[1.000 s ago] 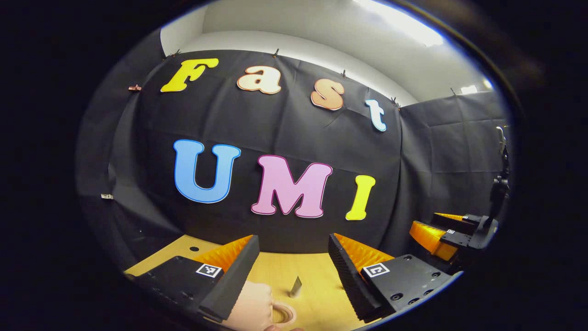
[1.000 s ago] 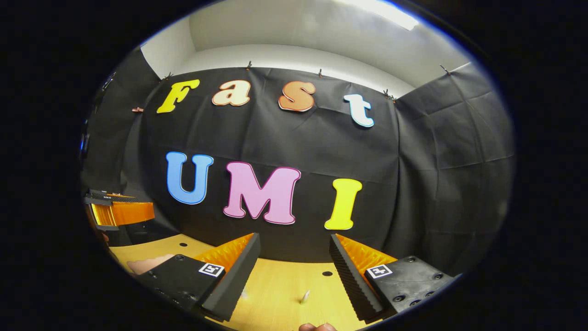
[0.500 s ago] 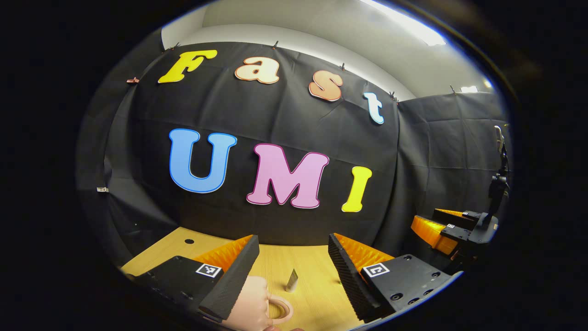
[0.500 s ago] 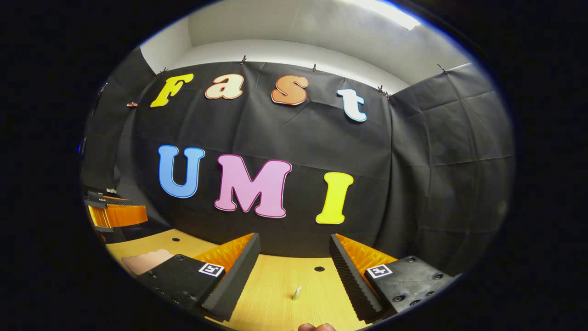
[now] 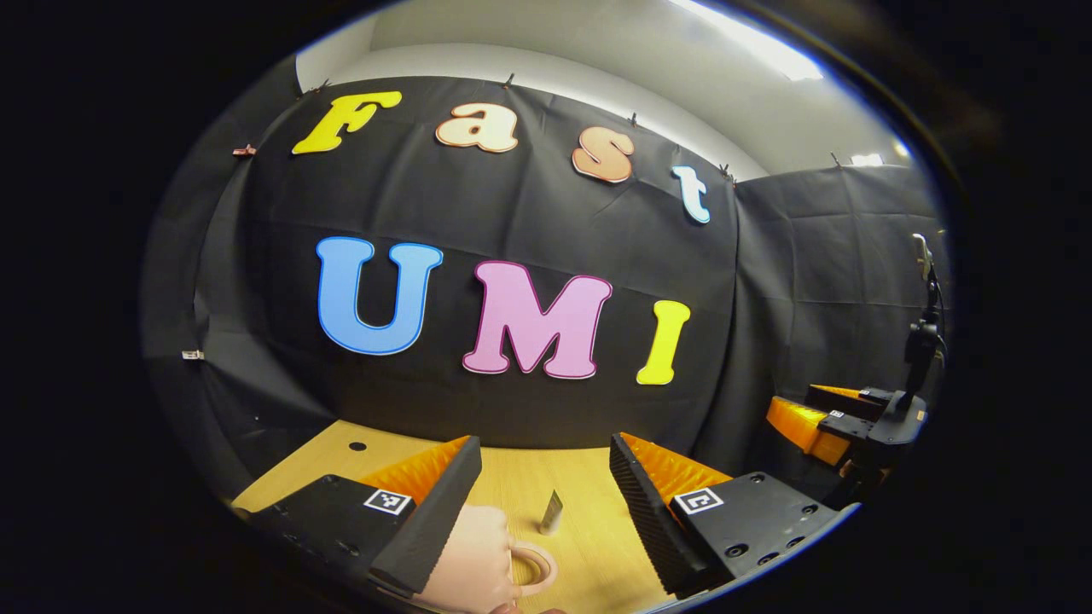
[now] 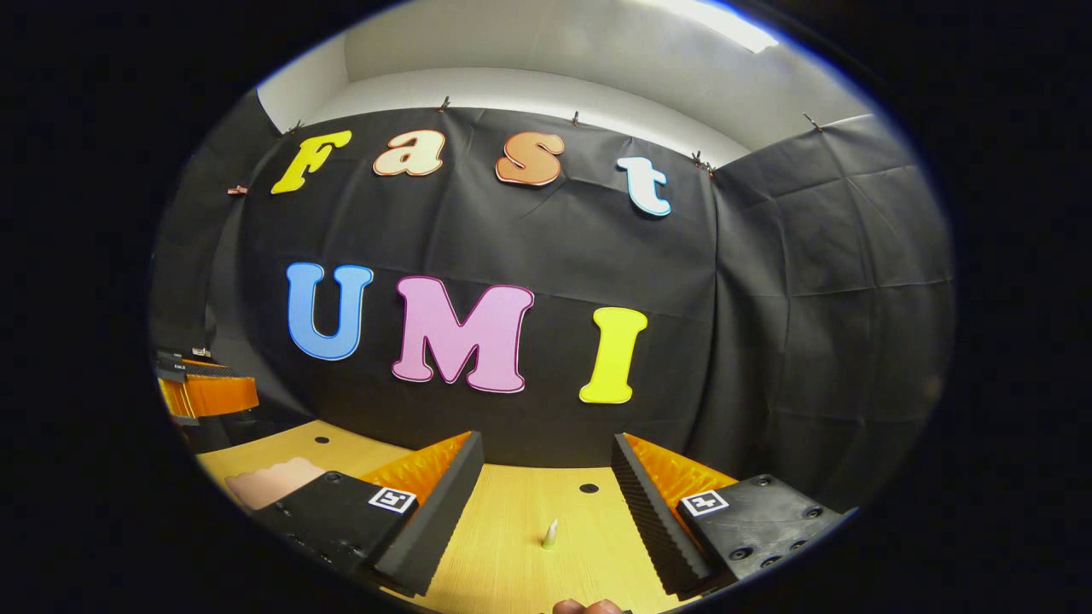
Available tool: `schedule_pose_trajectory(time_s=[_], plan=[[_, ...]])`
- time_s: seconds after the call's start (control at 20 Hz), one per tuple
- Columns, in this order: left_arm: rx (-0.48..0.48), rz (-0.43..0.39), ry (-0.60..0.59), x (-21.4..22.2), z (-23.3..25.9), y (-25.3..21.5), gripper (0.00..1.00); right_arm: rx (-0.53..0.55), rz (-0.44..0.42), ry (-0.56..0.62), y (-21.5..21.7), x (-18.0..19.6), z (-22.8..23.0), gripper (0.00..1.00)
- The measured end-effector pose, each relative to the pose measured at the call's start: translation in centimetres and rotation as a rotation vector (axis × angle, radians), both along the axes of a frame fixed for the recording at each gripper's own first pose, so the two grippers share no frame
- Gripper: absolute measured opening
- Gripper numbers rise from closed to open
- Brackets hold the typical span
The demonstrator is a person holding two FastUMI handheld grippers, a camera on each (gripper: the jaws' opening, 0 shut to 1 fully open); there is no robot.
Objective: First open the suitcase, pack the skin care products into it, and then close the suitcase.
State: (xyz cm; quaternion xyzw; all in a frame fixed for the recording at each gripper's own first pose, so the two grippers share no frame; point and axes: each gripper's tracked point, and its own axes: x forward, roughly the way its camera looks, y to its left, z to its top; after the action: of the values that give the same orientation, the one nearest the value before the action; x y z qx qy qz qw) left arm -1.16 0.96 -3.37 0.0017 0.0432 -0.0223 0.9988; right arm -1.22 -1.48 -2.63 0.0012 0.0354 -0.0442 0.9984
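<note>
Suitcase (image 5: 473, 563) pink, handle visible, apparently untouched; small tube (image 5: 551, 512) waits on table (image 5: 512, 477). Both grippers (image 5: 546, 503) (image 6: 546, 503) released, empty. Everything left.

Wooden table (image 5: 589, 546) below and ahead of gripper, small round holes (image 6: 589, 489) near its far edge; black cloth wall (image 6: 546, 256) beyond.

Black cloth wall (image 5: 529, 213) pinned along its top edge, creased side panel (image 6: 827, 281) at right, pale ceiling (image 6: 546, 51) with bright strip light (image 5: 742, 38), light wooden tabletop (image 6: 512, 546) with small dark holes
</note>
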Motion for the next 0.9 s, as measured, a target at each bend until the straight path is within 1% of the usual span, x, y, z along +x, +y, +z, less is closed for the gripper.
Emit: schedule_pose_trajectory(time_s=[0.3,0.45,0.55,0.6,0.65,0.75,0.8,0.9], plan=[[0.008,-0.026,0.021,0.1,-0.7,0.0,0.96,-0.010,-0.007,-0.008,0.3,0.1,0.3,0.96],[0.004,-0.047,0.083,0.5,-3.0,-0.5,0.96,-0.006,-0.009,-0.004,0.3,0.1,0.2,0.96],[0.007,-0.076,0.168,1.1,-6.0,-1.6,0.96,-0.010,-0.011,-0.005,-0.1,0.1,0.1,0.96],[0.017,-0.088,0.221,1.3,-7.7,-2.2,0.96,-0.013,-0.012,-0.003,-0.3,0.0,-0.1,0.94],[0.026,-0.098,0.270,1.6,-9.9,-2.7,0.96,-0.016,-0.011,0.003,-0.7,-0.1,-0.4,0.96],[0.052,-0.117,0.384,2.1,-14.3,-4.1,0.96,-0.020,-0.003,0.020,-1.5,0.0,-1.4,0.94],[0.063,-0.120,0.449,2.5,-16.6,-4.7,0.96,-0.019,-0.001,0.027,-2.1,0.0,-1.9,0.96],[0.077,-0.118,0.592,3.0,-21.3,-5.1,0.96,-0.005,-0.004,0.046,-3.5,0.3,-3.1,0.96]])
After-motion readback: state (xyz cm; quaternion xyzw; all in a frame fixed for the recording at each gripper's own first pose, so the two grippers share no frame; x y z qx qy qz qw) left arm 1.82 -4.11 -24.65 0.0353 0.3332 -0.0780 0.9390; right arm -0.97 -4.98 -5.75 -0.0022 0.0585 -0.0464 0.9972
